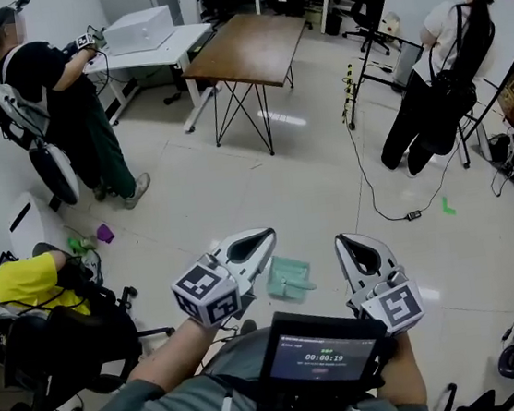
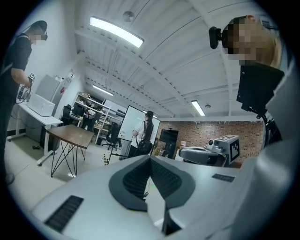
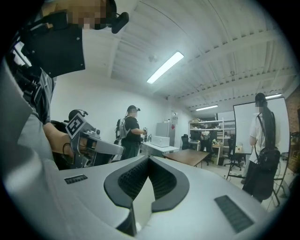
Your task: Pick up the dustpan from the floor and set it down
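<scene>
Left gripper and right gripper sit level, fingers closed on nothing; recommend opening one and lowering it squarely onto the dustpan on the floor.

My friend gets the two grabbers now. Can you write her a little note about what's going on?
Left gripper: shut, empty, held level above the floor.
Right gripper: shut, empty, level beside it.
Dustpan: lies on the floor between and below the two grippers, touched by neither.
Done: nothing shows that it has been lifted; I cannot tell.
Left: if not, open a gripper, reach down, grab the dustpan, lift it and set it down.
</scene>
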The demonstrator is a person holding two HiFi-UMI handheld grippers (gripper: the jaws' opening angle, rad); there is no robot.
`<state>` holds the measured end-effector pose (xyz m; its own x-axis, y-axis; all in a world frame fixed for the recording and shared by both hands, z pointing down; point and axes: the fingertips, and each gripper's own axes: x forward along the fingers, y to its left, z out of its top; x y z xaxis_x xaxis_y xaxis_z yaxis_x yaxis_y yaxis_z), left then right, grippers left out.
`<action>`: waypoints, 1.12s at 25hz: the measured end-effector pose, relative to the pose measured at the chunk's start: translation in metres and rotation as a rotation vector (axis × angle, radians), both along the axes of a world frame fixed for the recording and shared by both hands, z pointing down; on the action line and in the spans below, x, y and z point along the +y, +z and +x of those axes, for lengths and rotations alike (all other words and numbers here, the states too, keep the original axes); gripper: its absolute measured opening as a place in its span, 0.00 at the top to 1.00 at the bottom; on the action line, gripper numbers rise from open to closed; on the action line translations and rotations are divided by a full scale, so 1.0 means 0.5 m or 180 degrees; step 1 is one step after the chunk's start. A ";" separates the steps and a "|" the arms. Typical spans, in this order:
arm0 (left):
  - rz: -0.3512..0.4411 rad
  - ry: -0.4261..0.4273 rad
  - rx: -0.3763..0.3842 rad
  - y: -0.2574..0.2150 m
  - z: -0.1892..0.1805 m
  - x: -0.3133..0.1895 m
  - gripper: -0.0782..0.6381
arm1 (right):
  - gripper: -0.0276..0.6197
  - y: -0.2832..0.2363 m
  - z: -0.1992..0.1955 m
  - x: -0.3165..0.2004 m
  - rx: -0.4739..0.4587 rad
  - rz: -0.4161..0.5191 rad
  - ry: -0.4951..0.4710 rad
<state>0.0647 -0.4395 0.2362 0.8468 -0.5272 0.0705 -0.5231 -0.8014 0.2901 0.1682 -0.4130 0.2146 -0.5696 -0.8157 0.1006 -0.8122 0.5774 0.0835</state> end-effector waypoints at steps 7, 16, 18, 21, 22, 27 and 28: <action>-0.0168 -0.0238 -0.0121 0.020 0.048 0.014 0.87 | 0.92 0.001 0.080 -0.016 -0.0112 -0.0020 -0.0099; -0.0186 -0.0390 -0.0129 0.049 0.083 0.042 0.87 | 0.92 0.054 0.120 -0.019 -0.0217 -0.0093 -0.0143; -0.0135 -0.0330 -0.0108 0.037 0.079 0.069 0.87 | 0.92 0.049 0.106 0.012 -0.0172 -0.0114 -0.0152; -0.0137 -0.0284 -0.0045 0.043 0.016 0.118 0.87 | 0.92 0.050 0.053 0.051 -0.0126 -0.0128 -0.0111; -0.0164 -0.0293 -0.0034 0.056 -0.017 0.141 0.87 | 0.92 0.056 0.027 0.069 -0.0121 -0.0128 -0.0096; -0.0205 -0.0359 0.0033 0.102 -0.197 0.271 0.87 | 0.92 0.091 -0.127 0.191 -0.0083 -0.0107 -0.0038; -0.0204 -0.0367 0.0036 0.101 -0.232 0.304 0.87 | 0.92 0.089 -0.159 0.225 -0.0112 -0.0101 -0.0036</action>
